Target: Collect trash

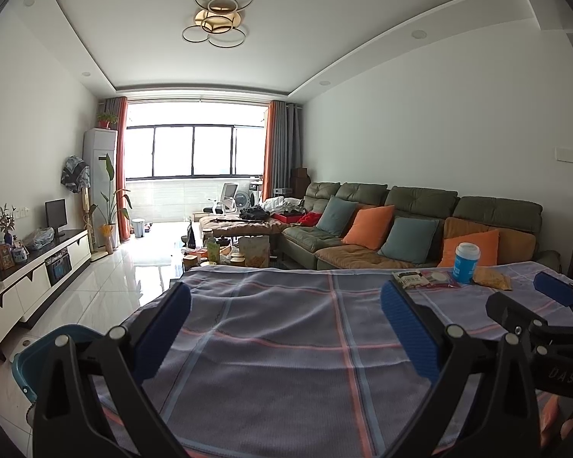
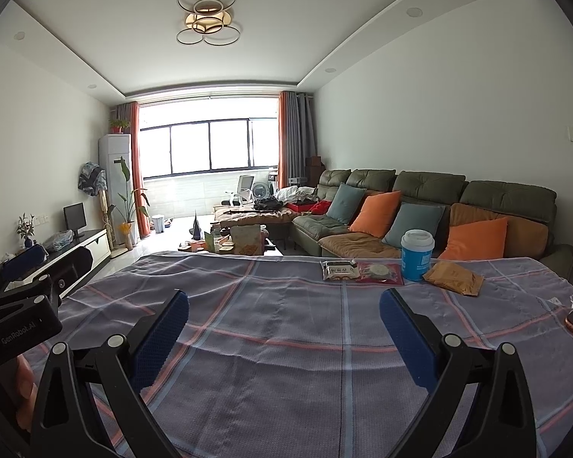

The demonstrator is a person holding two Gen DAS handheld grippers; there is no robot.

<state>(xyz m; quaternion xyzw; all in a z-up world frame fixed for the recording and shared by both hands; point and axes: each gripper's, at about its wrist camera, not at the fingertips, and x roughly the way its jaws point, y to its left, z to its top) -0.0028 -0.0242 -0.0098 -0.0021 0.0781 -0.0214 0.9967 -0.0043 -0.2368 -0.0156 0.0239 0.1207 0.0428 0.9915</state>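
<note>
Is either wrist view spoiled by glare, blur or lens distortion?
Left wrist: the window is blown out white, the ceiling edges bow from the fisheye, the corners vignette black, the cup is sharp. Right wrist: the same blown-out window and bowing, wrappers legible, no motion blur.

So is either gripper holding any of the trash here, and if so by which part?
Nothing is held. The left gripper and right gripper are both open over the checked cloth, short of the blue cup and wrappers.
</note>
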